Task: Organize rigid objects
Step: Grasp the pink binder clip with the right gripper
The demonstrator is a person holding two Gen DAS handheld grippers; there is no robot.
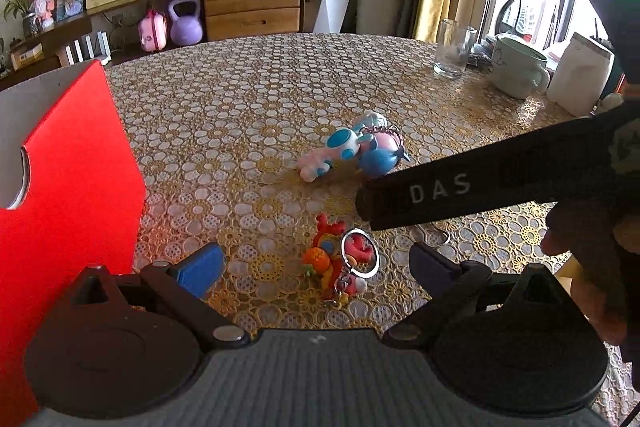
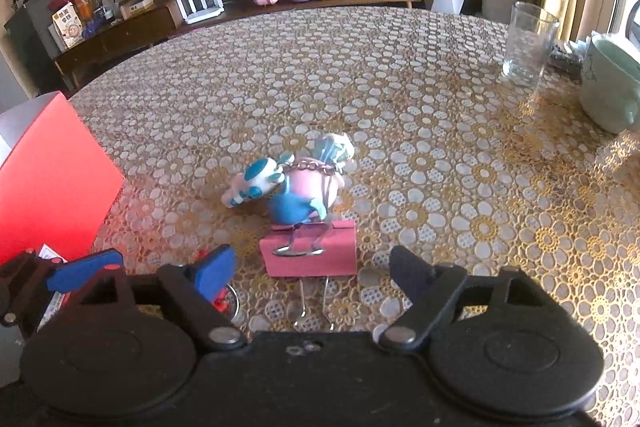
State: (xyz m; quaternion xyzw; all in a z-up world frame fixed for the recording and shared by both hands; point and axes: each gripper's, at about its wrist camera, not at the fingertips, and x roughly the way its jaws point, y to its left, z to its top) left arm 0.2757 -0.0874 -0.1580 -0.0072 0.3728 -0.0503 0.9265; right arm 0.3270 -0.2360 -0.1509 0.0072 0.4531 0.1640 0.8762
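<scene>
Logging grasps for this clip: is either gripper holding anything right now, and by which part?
Nothing is held. The left gripper stands open over the red keychain; the right gripper is open around the pink binder clip, pads clear.

Surface: round table point(image 2: 400, 67), gold-and-white floral lace cover.
Centre: blue-pink toy keychain point(image 2: 296, 183); pink binder clip point(image 2: 308, 253) just in front.
Near edge: red-orange keychain point(image 1: 340, 263).
Left: red box point(image 1: 72, 187).
Right: glass point(image 2: 528, 45), mug point(image 2: 612, 83), white pouch point(image 1: 580, 75).
</scene>
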